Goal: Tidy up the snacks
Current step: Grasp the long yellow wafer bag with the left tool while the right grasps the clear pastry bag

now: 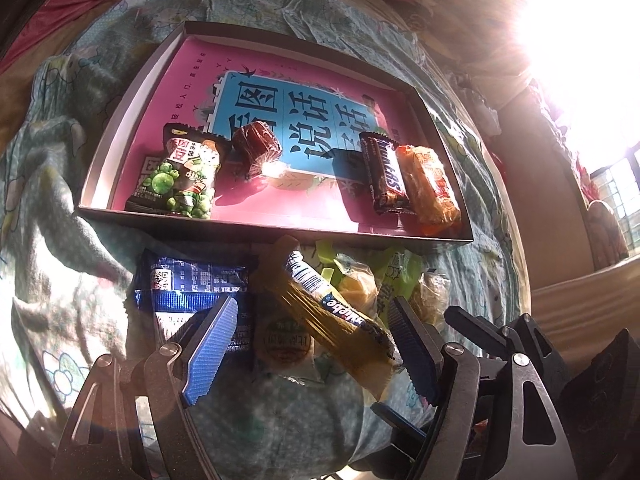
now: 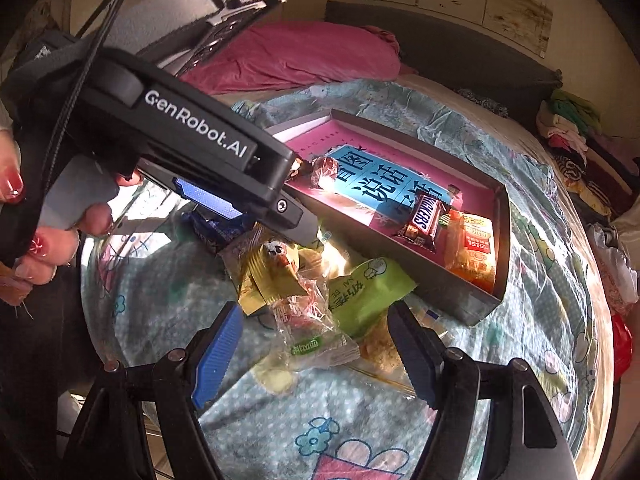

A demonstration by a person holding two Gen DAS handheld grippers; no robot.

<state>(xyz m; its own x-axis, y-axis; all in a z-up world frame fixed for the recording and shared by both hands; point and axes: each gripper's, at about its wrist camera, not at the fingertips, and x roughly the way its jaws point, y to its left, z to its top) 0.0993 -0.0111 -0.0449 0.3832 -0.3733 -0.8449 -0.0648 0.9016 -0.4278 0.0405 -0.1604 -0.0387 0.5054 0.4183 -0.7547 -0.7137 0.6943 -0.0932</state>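
STATE: I hold left hand-held gripper (image 1: 310,354) and right hand-held gripper (image 2: 316,350) open, empty | SNACKS: pile (image 2: 320,300) on bed beside box (image 2: 486,306) near edge | RISK: overlapping wrappers, double pick or slip.

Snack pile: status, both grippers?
Left gripper open over yellow bar. Right gripper open over clear packet. Box holds four snacks. Path unobstructed.

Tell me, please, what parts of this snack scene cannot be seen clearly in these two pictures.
- Left wrist view: the upper right is washed out by window glare.
- Left wrist view: the round snack is half covered by the yellow bar.
- Right wrist view: the box has its left end hidden behind the left gripper.
- Right wrist view: the blue packet is mostly hidden by it too.
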